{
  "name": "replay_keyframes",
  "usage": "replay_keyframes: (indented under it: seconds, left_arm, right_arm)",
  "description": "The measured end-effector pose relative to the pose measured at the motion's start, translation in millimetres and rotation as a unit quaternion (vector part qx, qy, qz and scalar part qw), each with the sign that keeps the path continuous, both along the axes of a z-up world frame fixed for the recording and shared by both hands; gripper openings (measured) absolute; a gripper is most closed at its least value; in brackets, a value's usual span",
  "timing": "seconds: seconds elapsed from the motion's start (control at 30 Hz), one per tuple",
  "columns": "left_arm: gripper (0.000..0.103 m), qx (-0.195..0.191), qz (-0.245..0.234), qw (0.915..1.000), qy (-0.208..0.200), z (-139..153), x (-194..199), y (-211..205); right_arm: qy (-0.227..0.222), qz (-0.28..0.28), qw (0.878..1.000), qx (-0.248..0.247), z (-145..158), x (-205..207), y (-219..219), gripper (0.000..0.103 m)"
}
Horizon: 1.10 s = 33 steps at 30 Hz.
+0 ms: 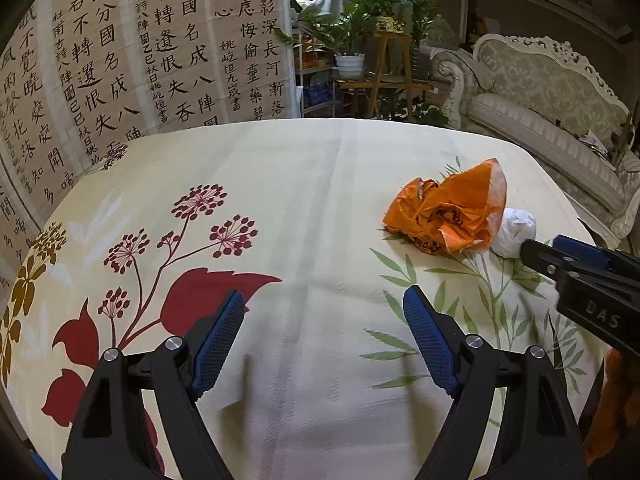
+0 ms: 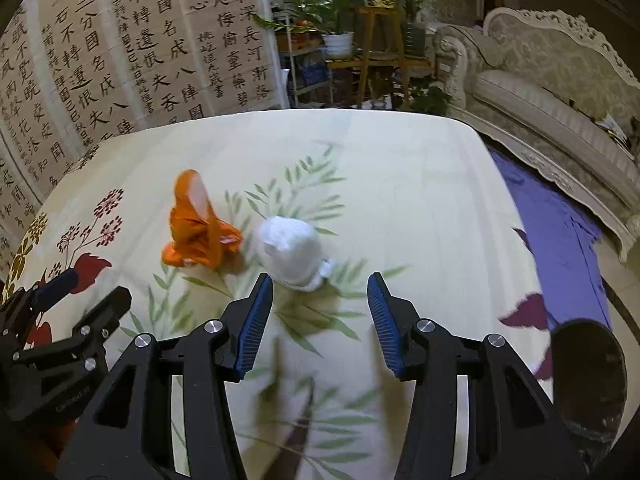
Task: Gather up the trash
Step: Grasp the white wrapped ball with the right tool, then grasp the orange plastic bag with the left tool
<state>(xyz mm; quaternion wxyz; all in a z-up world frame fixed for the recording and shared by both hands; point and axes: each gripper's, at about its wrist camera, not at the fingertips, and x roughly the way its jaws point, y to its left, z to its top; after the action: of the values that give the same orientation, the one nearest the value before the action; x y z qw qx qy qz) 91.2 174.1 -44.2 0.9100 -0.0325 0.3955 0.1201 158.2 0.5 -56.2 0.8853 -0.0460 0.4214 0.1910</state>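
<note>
A crumpled orange plastic bag [image 1: 448,212] [image 2: 200,236] lies on the flowered tablecloth, with a white paper wad [image 1: 516,232] [image 2: 292,252] right beside it. My right gripper [image 2: 320,292] is open; the wad sits just beyond its fingertips, slightly left of centre, and nothing is between the pads. In the left wrist view the right gripper [image 1: 542,246] comes in from the right edge, its tip next to the wad. My left gripper [image 1: 324,316] is wide open over bare cloth, well to the left of the bag, and also shows as the left gripper [image 2: 88,292] at the right wrist view's left edge.
The cream tablecloth [image 1: 320,180] with red flowers and green leaves covers the table. A purple cloth [image 2: 560,232] lies past the right edge, and a dark round object [image 2: 588,380] sits at lower right. Behind are a pale sofa [image 1: 552,100], potted plants [image 1: 352,40] and a calligraphy wall [image 1: 140,40].
</note>
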Motion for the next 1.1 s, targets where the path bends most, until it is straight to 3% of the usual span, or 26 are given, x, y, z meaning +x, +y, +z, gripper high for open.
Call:
replay_keyframes:
  seconds: [0.17, 0.27, 0.37, 0.67, 1.1]
  left_arm:
    - [0.08, 0.003, -0.002, 1.0, 0.0, 0.4, 0.5, -0.3]
    - [0.08, 0.008, -0.01, 0.9999, 0.0, 0.4, 1.8, -6.3]
    - [0.08, 0.007, -0.021, 0.9997, -0.003, 1.0, 4.5, -13.5]
    - [0.08, 0.006, -0.048, 0.9988, -0.003, -1.2, 25.8, -39.3]
    - [0.081, 0.004, -0.051, 0.9987, -0.004, -0.7, 61.7, -58.4]
  right_arm:
    - [0.005, 0.009, 1.0, -0.005, -6.7, 12.4, 14.0, 0.047]
    - [0.008, 0.009, 1.0, -0.005, -8.6, 15.3, 12.8, 0.031]
    - [0.002, 0.001, 1.0, -0.01, -6.8, 14.5, 5.3, 0.029]
    - [-0.006, -0.04, 0.999, -0.019, -8.3, 14.0, -40.0, 0.029]
    - [-0.002, -0.041, 0.999, -0.007, -9.5, 16.3, -47.9, 0.029]
